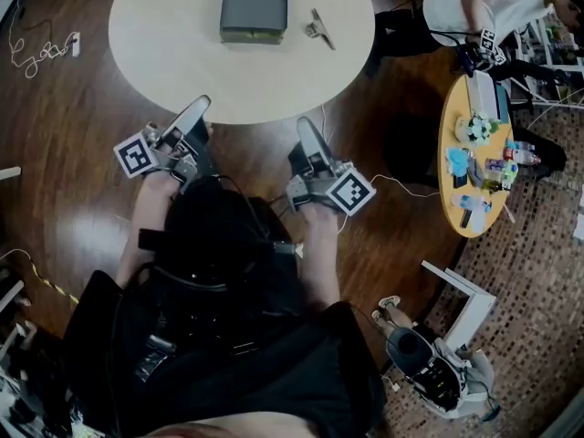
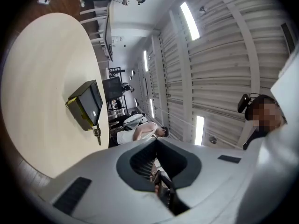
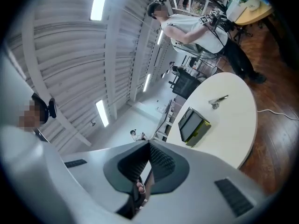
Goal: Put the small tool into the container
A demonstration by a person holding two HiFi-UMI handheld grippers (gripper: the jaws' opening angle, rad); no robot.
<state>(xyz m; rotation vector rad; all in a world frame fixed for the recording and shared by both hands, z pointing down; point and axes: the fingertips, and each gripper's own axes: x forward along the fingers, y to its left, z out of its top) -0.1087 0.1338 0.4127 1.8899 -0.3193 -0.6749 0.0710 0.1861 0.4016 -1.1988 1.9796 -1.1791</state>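
Task not yet begun, by the look of it. Left side: the left gripper [image 1: 198, 108] is hovering over the dark wood floor [image 1: 64, 153], just short of the near rim of the round cream-topped table [image 1: 155, 44] and tilting slightly upward. Its own view is showing the two jaws pressed together with nothing between them. Far side of the table: the dark grey rectangular container with a yellow-green edge [image 1: 254, 5] is lying flat; no view is showing whether its top is open or lidded. Just right of it, apart and not touching, the small silvery clip-like metal tool [image 1: 319, 27] is lying on the bare tabletop, outside the container. Right side: the right gripper [image 1: 307, 128] is pointing level toward the table from the near edge, jaws closed tight and carrying nothing. Judging from this, nothing is done. Reaching in, gripping the tool, carrying it across and releasing it into the container are all remaining. The right gripper is sitting nearer the tool, so it is likely the one for the pick.
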